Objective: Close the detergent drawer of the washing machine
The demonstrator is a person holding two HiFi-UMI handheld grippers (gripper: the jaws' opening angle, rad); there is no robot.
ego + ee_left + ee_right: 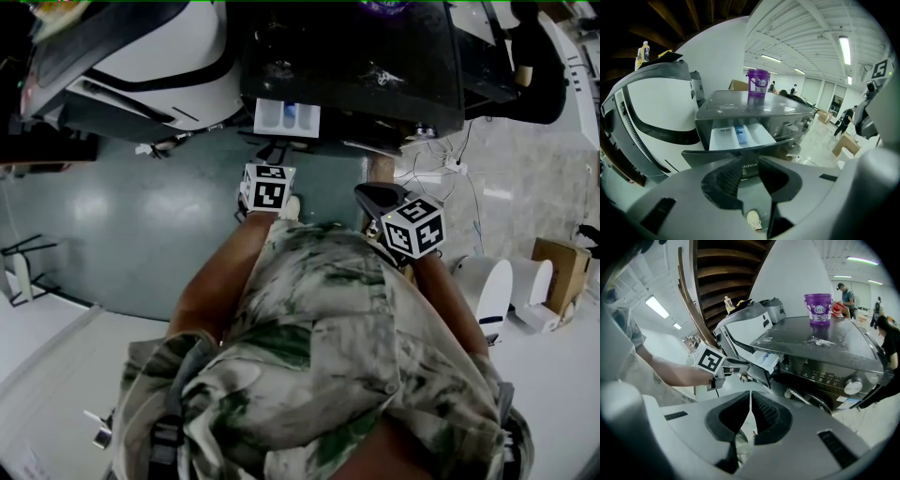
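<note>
The dark grey washing machine (375, 66) stands in front of me with its detergent drawer (286, 117) pulled out, showing white compartments and a blue insert (740, 133). My left gripper (750, 171) points at the drawer's dark front panel (726, 157); its jaws stand open with nothing between them, just short of the panel. Its marker cube (267, 187) sits right below the drawer in the head view. My right gripper (750, 397) hangs further right and back from the machine, jaws shut and empty. The right gripper view shows the left gripper's tips (757, 373) under the drawer (765, 361).
A purple bucket (758, 83) stands on the machine's top. A white machine with a large open door (651, 117) is to the left. Cardboard boxes (561, 270) and white appliances (487, 286) are on the floor at the right. People stand in the background (844, 295).
</note>
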